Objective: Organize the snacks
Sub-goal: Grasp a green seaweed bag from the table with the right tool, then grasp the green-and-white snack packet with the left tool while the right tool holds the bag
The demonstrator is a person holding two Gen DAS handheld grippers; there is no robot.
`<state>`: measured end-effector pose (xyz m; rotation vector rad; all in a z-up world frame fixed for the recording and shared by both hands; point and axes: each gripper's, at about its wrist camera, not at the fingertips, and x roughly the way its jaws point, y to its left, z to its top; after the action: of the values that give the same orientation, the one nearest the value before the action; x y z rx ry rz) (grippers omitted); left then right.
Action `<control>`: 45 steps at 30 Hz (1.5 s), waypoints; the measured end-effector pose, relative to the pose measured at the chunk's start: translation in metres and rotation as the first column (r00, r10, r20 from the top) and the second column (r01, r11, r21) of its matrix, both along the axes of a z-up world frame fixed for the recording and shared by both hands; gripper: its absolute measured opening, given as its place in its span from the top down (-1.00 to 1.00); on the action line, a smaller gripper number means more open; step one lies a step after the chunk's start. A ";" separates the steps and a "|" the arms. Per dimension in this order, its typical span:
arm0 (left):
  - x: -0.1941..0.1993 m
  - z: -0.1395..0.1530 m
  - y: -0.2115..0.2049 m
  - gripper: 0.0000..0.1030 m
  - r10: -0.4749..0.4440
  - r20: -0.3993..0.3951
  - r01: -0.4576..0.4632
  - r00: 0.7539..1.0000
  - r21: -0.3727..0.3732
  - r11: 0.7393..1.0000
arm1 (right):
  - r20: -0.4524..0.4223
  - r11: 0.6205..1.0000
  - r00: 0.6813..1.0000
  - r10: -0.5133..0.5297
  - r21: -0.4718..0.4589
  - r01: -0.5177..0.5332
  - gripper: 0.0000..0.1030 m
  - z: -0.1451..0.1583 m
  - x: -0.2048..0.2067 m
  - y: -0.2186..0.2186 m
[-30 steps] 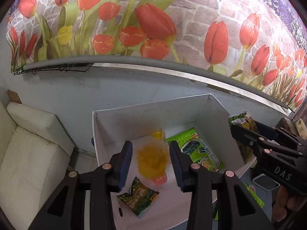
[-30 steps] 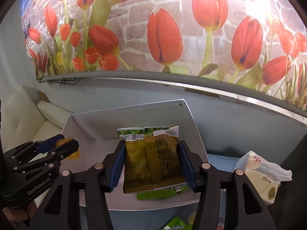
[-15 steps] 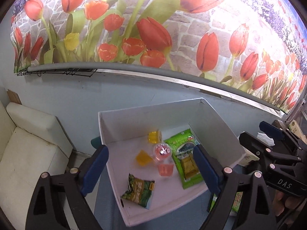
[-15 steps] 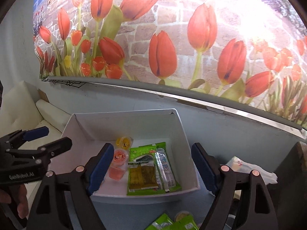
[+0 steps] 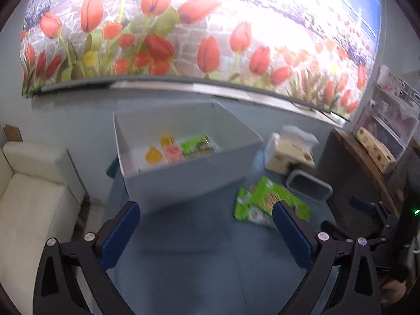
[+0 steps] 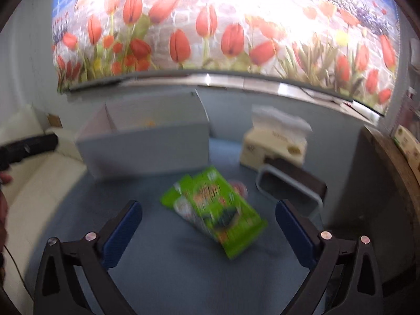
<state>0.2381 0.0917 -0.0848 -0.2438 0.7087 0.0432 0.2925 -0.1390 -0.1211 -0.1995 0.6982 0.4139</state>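
A white box [image 5: 183, 176] stands on the blue table and holds yellow and pink jelly cups [image 5: 168, 152] and a green snack packet [image 5: 199, 145]. Green snack packets [image 6: 218, 210] lie loose on the table to its right, also in the left wrist view [image 5: 265, 202]. My left gripper [image 5: 206, 232] hangs over bare table in front of the box, its jaws opening wide with nothing between them. My right gripper [image 6: 208, 232] hovers just before the loose green packets [image 6: 218, 210], jaws opening wide, pads touching nothing. Both views are blurred.
A tissue box [image 6: 275, 141] and a grey tray [image 6: 288, 191] stand right of the white box [image 6: 147, 147]. A cream sofa [image 5: 31, 197] lies at the left. A wooden shelf [image 5: 372, 162] sits at the right edge. A tulip mural covers the wall.
Both grippers let go of their snacks into the box, spread wide and pulled back from it. The yellow cup and the yellow-green packet now lie inside the box.
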 end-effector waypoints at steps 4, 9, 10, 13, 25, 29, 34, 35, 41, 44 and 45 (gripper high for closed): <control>-0.033 -0.017 -0.028 -1.00 0.006 -0.006 -0.006 1.000 0.025 1.000 | -0.063 1.000 0.998 -0.001 -0.026 0.000 -1.00 -0.035 -0.025 -0.023; -0.057 -0.044 -0.046 -1.00 0.007 -0.091 -0.008 0.996 -0.007 1.000 | -0.096 0.997 0.995 0.027 -0.071 -0.034 -1.00 -0.053 -0.015 -0.024; -0.062 -0.047 -0.048 -1.00 0.007 -0.097 -0.008 0.995 -0.009 1.000 | -0.097 0.996 0.994 0.042 -0.074 -0.050 -1.00 -0.054 -0.008 -0.021; -0.074 -0.054 -0.055 -1.00 0.014 -0.115 -0.011 0.993 0.026 1.000 | -0.104 0.992 0.993 0.056 -0.104 -0.067 -1.00 -0.059 0.015 -0.008; -0.091 -0.062 -0.037 -1.00 0.077 -0.113 -0.080 0.991 -0.020 0.997 | -0.132 0.949 0.987 0.095 -0.288 -0.130 -1.00 -0.096 0.098 0.040; -0.090 -0.065 -0.035 -1.00 0.076 -0.117 -0.078 0.990 -0.011 0.997 | -0.191 0.946 0.975 0.118 -0.275 -0.168 -0.93 -0.111 0.109 0.045; -0.087 -0.073 -0.033 -1.00 0.075 -0.135 -0.080 0.988 -0.030 0.996 | -0.204 0.960 0.969 0.139 -0.213 -0.182 -0.54 -0.105 0.104 0.046; -0.085 -0.075 -0.033 -1.00 0.073 -0.138 -0.079 0.988 -0.034 0.996 | -0.209 0.962 0.967 0.148 -0.198 -0.190 -0.54 -0.104 0.102 0.045; -0.079 -0.079 -0.041 -1.00 0.039 -0.138 -0.041 0.990 -0.013 0.999 | -0.184 0.976 0.973 0.142 -0.135 -0.168 -0.51 -0.085 0.084 0.033; -0.070 -0.082 -0.049 -1.00 0.004 -0.141 -0.005 0.990 -0.002 1.000 | -0.158 0.989 0.981 0.109 -0.078 -0.122 -0.51 -0.066 0.067 0.006; -0.065 -0.083 -0.052 -1.00 -0.017 -0.142 0.018 0.990 0.005 1.000 | -0.150 0.991 0.984 0.098 -0.072 -0.109 -0.51 -0.062 0.059 -0.003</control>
<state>0.1730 0.0394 -0.1682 -0.2297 0.8518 0.0466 0.3515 -0.1416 -0.1830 -0.2846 0.8516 0.5039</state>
